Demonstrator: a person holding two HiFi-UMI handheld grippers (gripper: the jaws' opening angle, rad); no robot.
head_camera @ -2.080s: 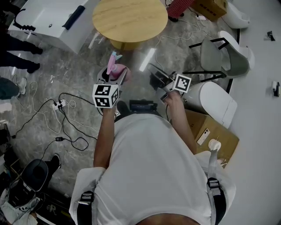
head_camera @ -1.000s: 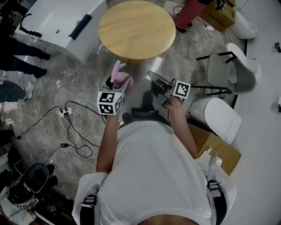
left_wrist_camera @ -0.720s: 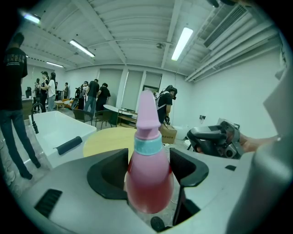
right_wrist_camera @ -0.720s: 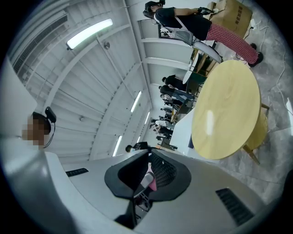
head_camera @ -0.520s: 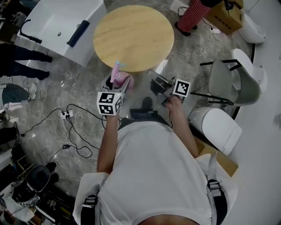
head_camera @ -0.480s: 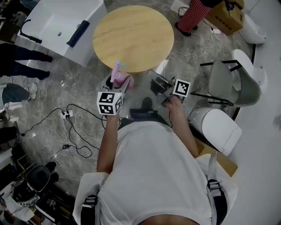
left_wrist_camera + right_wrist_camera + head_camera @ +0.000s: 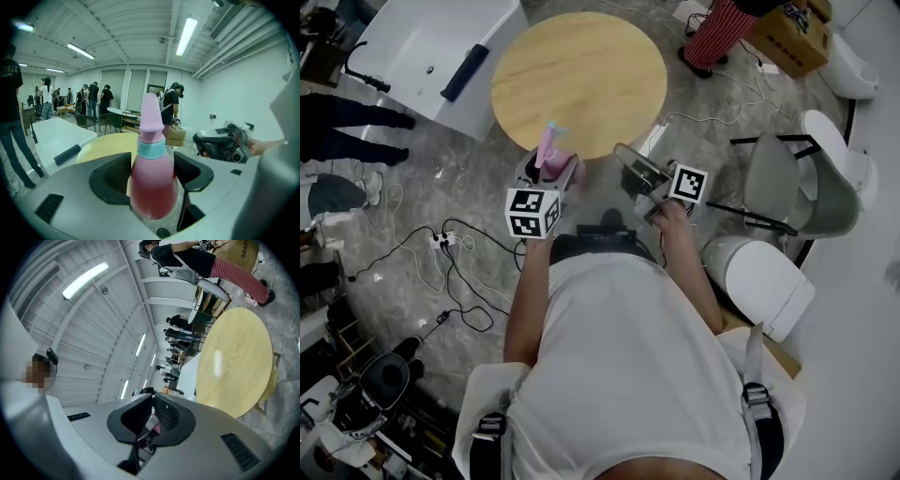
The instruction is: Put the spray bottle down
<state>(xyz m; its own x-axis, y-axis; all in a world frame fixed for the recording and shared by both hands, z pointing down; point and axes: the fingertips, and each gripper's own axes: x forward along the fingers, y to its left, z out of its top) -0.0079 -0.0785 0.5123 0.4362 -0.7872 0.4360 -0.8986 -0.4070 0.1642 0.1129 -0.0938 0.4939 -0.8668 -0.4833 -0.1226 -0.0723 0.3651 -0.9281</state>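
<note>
A pink spray bottle (image 7: 153,180) with a pale blue collar stands upright between the jaws of my left gripper (image 7: 151,165), which is shut on its body. From the head view, the spray bottle (image 7: 549,155) and left gripper (image 7: 546,176) hang over the floor just short of the near edge of a round wooden table (image 7: 578,80). My right gripper (image 7: 631,166) is level with it to the right, jaws together and holding nothing. The right gripper view looks past its own jaws (image 7: 151,423) to the table (image 7: 234,362) top.
A white tub (image 7: 412,47) stands at the far left of the table. Grey chairs (image 7: 797,178) and a white seat (image 7: 764,281) are on the right. Cables and a power strip (image 7: 441,242) lie on the floor at left. People (image 7: 352,122) stand nearby.
Both grippers have come nearer to the table's near edge. The left one still holds the bottle upright; the right one stays empty.
</note>
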